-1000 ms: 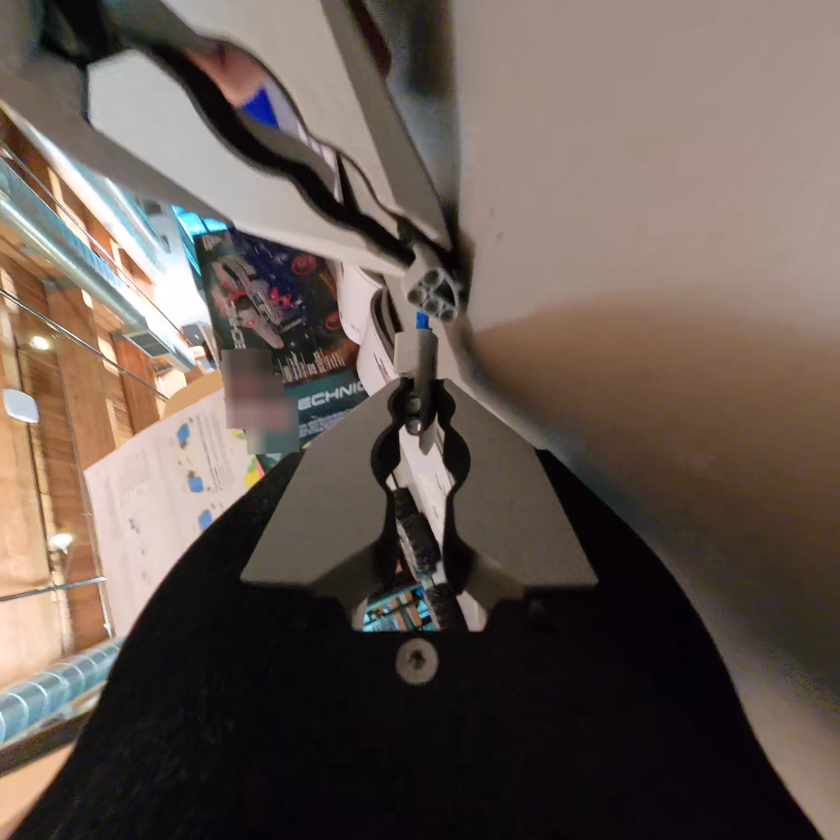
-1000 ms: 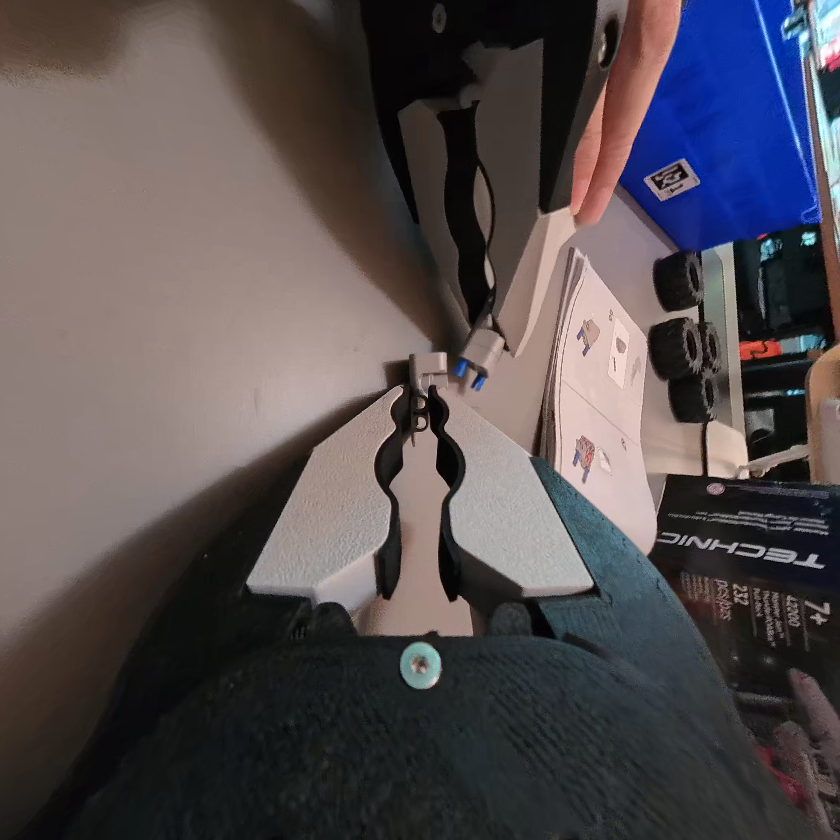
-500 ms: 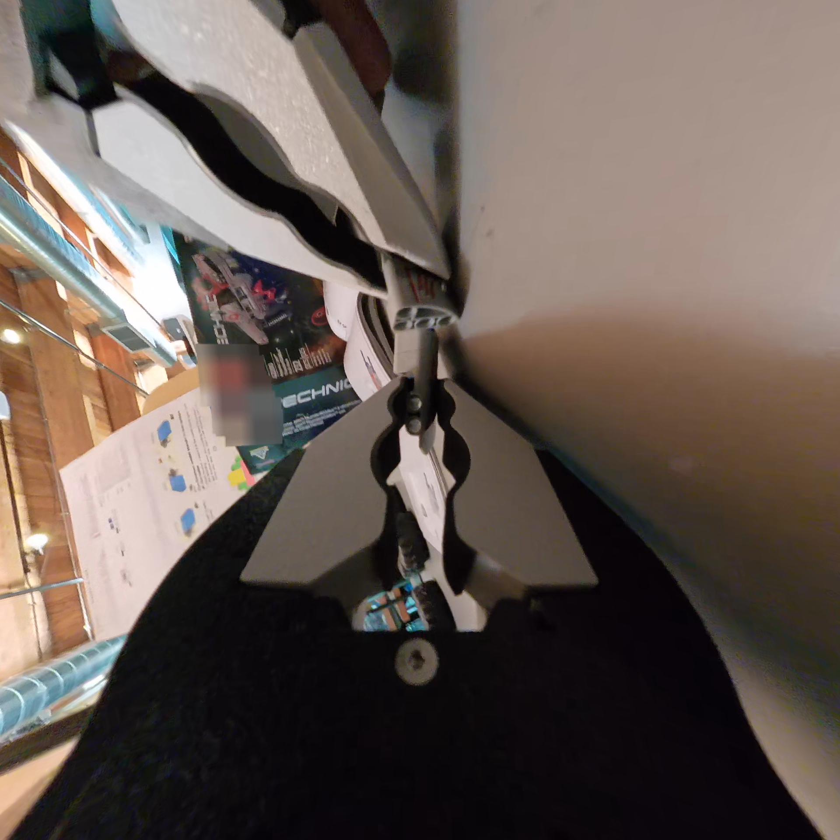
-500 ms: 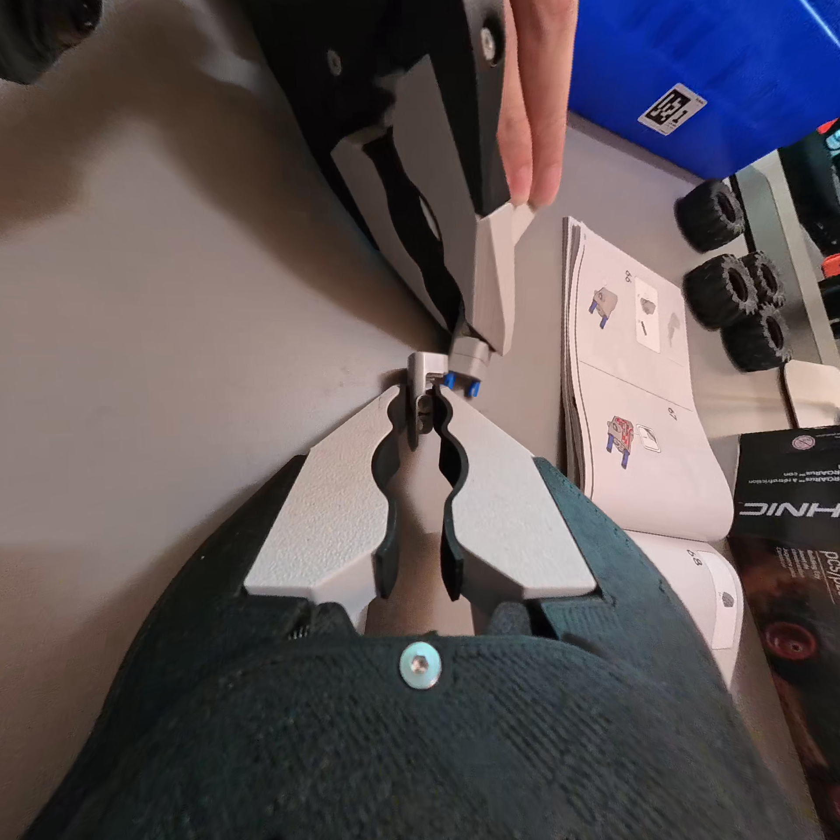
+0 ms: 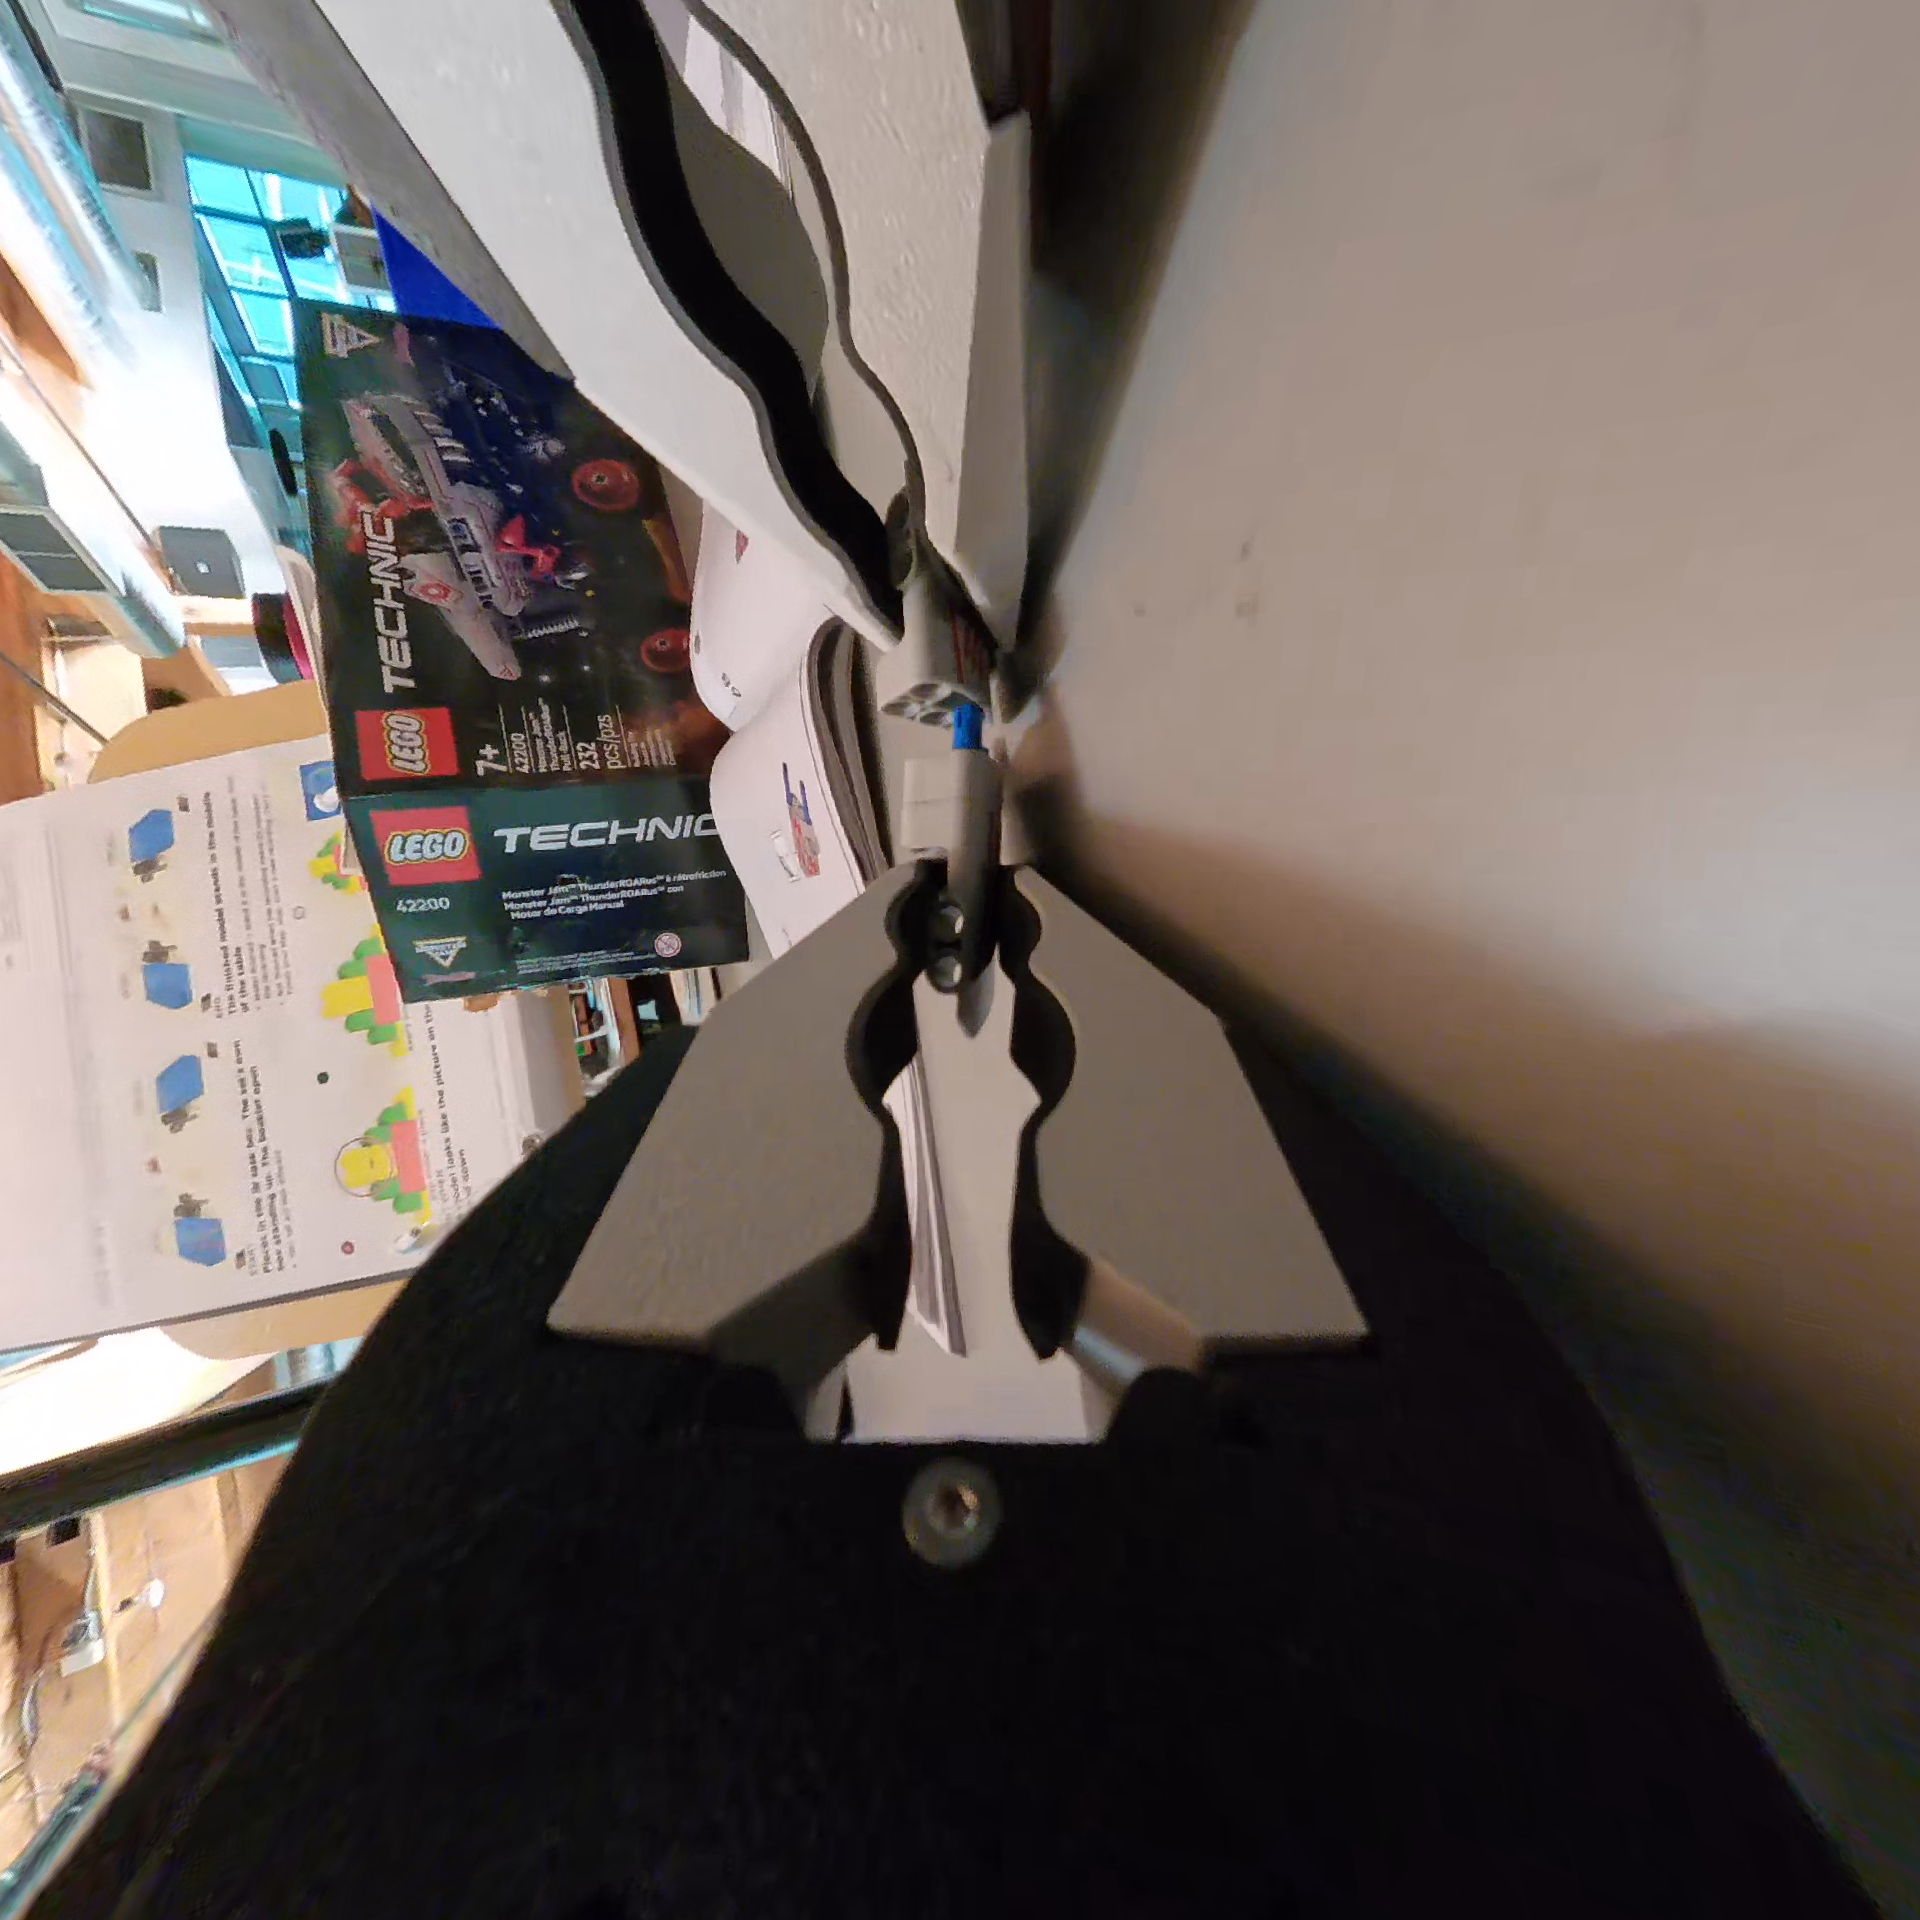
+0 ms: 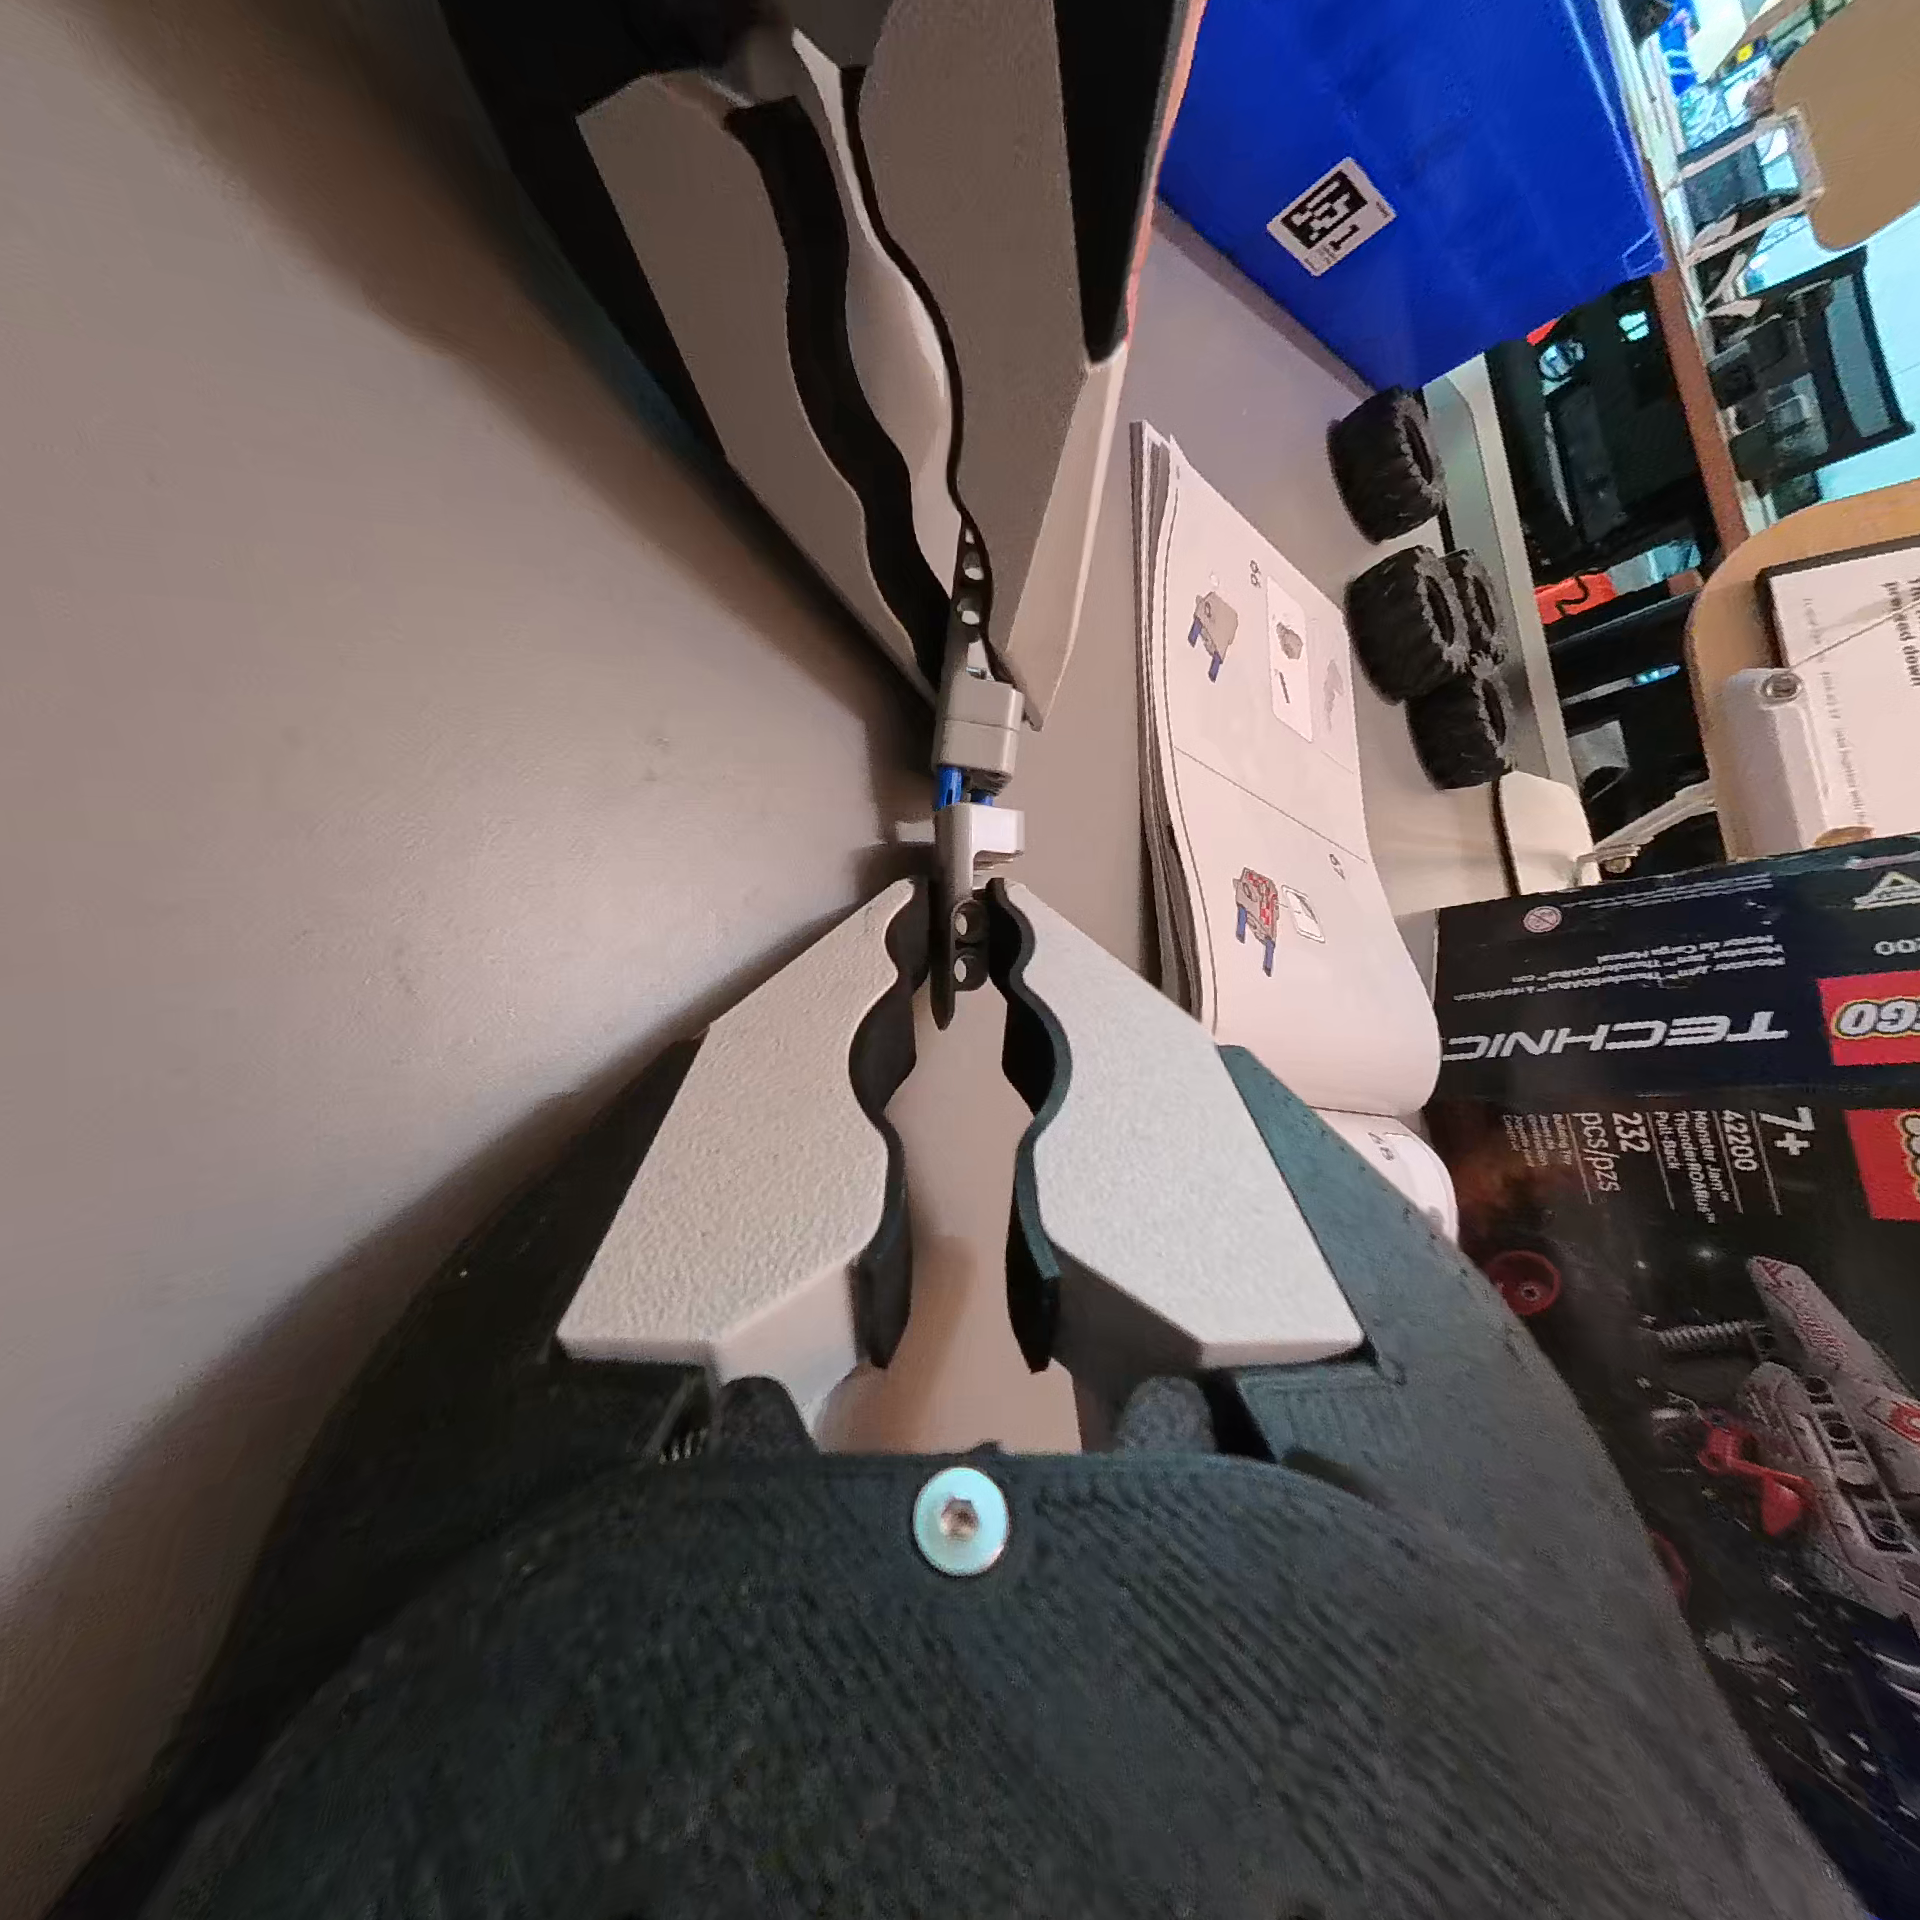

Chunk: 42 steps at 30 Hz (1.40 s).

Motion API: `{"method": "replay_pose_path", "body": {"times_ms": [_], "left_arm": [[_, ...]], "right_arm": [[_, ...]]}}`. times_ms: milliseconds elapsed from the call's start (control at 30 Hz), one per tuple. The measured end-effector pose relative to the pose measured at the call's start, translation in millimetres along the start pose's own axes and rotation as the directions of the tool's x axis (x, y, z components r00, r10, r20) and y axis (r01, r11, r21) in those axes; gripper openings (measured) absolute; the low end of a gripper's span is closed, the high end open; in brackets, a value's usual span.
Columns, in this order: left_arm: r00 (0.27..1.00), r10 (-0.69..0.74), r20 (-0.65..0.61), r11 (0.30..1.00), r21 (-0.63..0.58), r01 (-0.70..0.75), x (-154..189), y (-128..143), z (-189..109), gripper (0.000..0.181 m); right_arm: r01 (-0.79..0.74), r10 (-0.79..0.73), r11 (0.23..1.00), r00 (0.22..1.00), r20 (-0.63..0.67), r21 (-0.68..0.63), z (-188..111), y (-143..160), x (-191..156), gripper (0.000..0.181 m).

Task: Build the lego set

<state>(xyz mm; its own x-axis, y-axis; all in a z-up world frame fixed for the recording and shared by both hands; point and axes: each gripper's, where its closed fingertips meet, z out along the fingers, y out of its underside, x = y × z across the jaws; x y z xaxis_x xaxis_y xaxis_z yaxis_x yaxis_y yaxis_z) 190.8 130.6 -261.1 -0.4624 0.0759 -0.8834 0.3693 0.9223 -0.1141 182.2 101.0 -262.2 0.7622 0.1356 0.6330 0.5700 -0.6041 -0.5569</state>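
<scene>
Lining up two tiny sub-assemblies nose to nose over the plain grey tabletop (image 6: 364,623), so this build looks like it's barely into the early steps. The left gripper (image 5: 961,914) is clamped tight on a dark grey holed liftarm with a light grey connector block (image 5: 951,810) on its tip. The right gripper (image 6: 961,935) is pinched shut on its own dark grey liftarm capped with a pale grey bracket (image 6: 982,836). In the right wrist view the other gripper's piece, a light grey block with two blue pins (image 6: 977,743) sticking out, sits just beside that bracket, pins pointing straight at it. Whether the pins are already partway in or only touching, can't tell; a sliver of blue shows between the parts, so it's likely not fully seated.

Done so far, judging by what's visible: just these two little bits, each a couple of parts. Left: basically everything. Four chunky black rubber tyres (image 6: 1423,613) sit unused, near the open white instruction booklet (image 6: 1268,790). The dark printed lego box (image 6: 1683,1195) lies beside the booklet, and a blue plastic bin (image 6: 1455,156) sits farther back. No chassis or body anywhere in view.
</scene>
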Motion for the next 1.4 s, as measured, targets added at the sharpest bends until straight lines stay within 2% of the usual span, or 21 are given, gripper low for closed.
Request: {"method": "replay_pose_path", "body": {"times_ms": [200, 533, 867, 1033, 1267, 1400], "left_arm": [[0.994, -0.098, -0.045, 0.995, 0.016, 0.099, 0.5, -1.3, -0.5, 0.009], [0.984, -0.160, -0.081, 0.985, 0.045, 0.164, 0.9, -0.8, -0.6, 0.009], [0.962, -0.232, -0.140, 0.965, 0.090, 0.246, 1.3, 0.0, 0.0, 0.009], [0.962, -0.212, -0.169, 0.966, 0.115, 0.233, 1.6, 0.5, -0.4, 0.009], [0.913, -0.297, -0.280, 0.929, 0.136, 0.344, 2.5, 2.4, -0.1, 0.009], [0.874, -0.371, -0.315, 0.900, 0.109, 0.422, 3.0, 3.8, 0.2, 0.009]], "right_arm": [[0.053, -0.053, 0.999, 0.998, -0.036, -0.012, 1.9, 0.5, 2.2, 0.009], [0.039, -0.040, 0.999, 0.999, -0.037, -0.007, 3.5, 0.0, 3.8, 0.009], [-0.035, 0.032, 0.999, 0.998, 0.057, 0.042, 5.1, -0.9, 3.3, 0.009], [-0.062, 0.052, 0.996, 0.989, 0.139, 0.070, 6.6, -1.3, 2.1, 0.009], [-0.021, 0.007, 0.995, 0.990, 0.144, 0.098, 8.9, -2.4, 3.2, 0.009], [-0.018, 0.007, 0.996, 0.994, 0.112, 0.089, 11.3, -3.0, 5.3, 0.009]]}}
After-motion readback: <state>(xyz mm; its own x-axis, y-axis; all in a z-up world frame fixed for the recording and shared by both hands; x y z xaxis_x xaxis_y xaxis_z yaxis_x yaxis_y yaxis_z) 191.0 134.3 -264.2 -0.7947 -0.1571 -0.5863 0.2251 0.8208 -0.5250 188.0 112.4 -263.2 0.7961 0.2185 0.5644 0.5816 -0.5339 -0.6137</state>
